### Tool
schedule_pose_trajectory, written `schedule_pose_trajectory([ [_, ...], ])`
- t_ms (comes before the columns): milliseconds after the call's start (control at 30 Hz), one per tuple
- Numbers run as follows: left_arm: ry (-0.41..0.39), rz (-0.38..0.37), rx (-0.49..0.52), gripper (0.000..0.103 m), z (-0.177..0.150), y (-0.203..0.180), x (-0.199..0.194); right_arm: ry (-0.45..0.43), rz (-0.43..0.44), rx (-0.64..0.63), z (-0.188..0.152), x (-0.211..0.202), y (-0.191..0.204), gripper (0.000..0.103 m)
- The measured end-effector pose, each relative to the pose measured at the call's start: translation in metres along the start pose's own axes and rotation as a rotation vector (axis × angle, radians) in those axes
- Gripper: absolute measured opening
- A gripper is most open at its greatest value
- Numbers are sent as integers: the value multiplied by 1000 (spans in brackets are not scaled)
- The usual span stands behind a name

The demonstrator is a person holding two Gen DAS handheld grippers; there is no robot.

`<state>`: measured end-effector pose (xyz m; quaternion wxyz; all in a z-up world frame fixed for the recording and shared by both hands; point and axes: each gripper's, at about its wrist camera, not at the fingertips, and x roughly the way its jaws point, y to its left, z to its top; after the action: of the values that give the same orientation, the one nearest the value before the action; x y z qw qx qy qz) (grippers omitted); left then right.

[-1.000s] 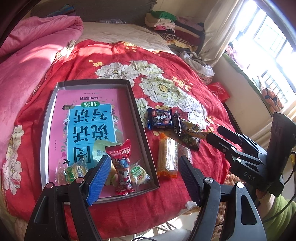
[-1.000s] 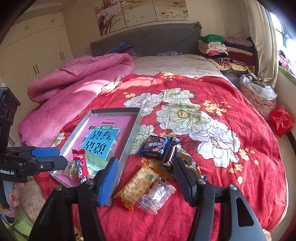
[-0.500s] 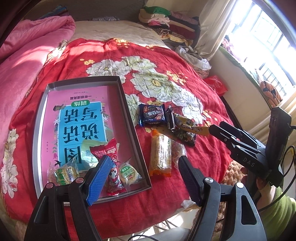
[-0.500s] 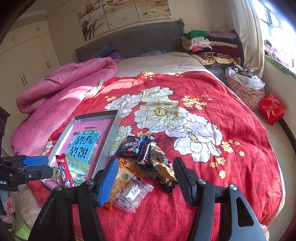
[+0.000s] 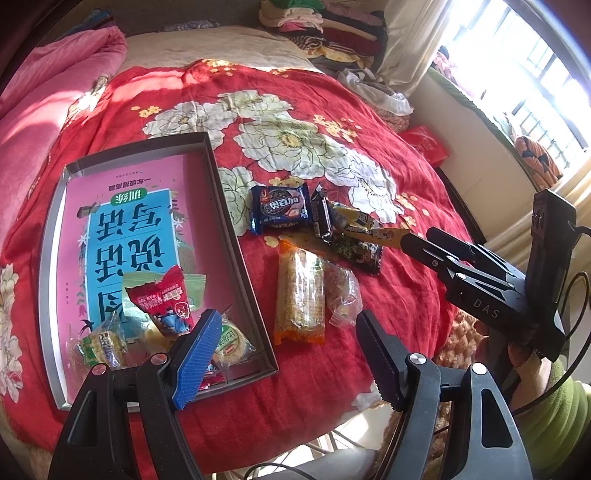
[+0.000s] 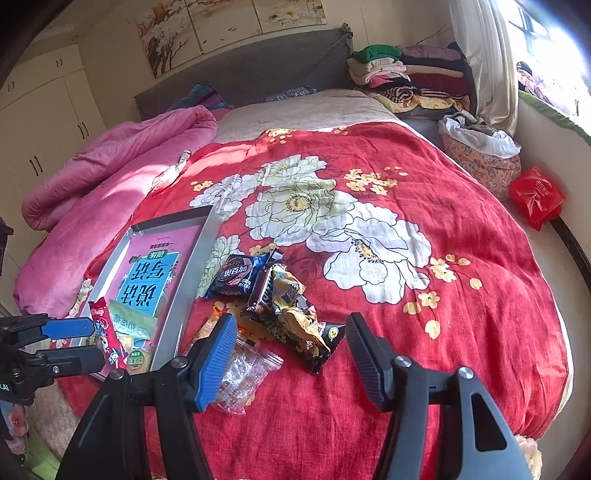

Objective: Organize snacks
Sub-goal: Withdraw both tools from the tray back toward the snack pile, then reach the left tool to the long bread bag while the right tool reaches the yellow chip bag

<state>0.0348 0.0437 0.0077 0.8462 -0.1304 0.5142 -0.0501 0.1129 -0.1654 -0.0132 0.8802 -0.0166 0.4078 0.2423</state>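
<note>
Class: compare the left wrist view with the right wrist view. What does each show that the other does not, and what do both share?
Only the left wrist view shows the window and the full orange snack pack. Only the right wrist view shows the headboard, the wall paintings and the wardrobe doors. Both show the tray, the dark blue cookie pack, the red floral bedspread and both open grippers.

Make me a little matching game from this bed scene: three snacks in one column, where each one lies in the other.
Snacks:
1. red packet
2. dark blue cookie pack
3. long orange-ended pack

Places:
A. on the bedspread, beside the tray's outer wall
B. inside the tray
C. on the bedspread, farther up, next to the dark wrappers

Pairs: 1-B, 2-C, 3-A
</note>
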Motion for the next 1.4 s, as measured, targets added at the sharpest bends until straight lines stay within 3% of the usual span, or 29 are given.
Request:
schedule_pose_trajectory([
  [567, 75, 23, 33, 76, 6, -13, 31, 50, 13, -6, -8, 21, -6, 61],
  [1133, 174, 112, 98, 76, 17, -27, 74, 66, 34, -60, -9, 45, -8, 61],
  [1400, 206, 158, 108, 76, 21, -29, 86, 69, 13, -145, -3, 62, -3, 61],
])
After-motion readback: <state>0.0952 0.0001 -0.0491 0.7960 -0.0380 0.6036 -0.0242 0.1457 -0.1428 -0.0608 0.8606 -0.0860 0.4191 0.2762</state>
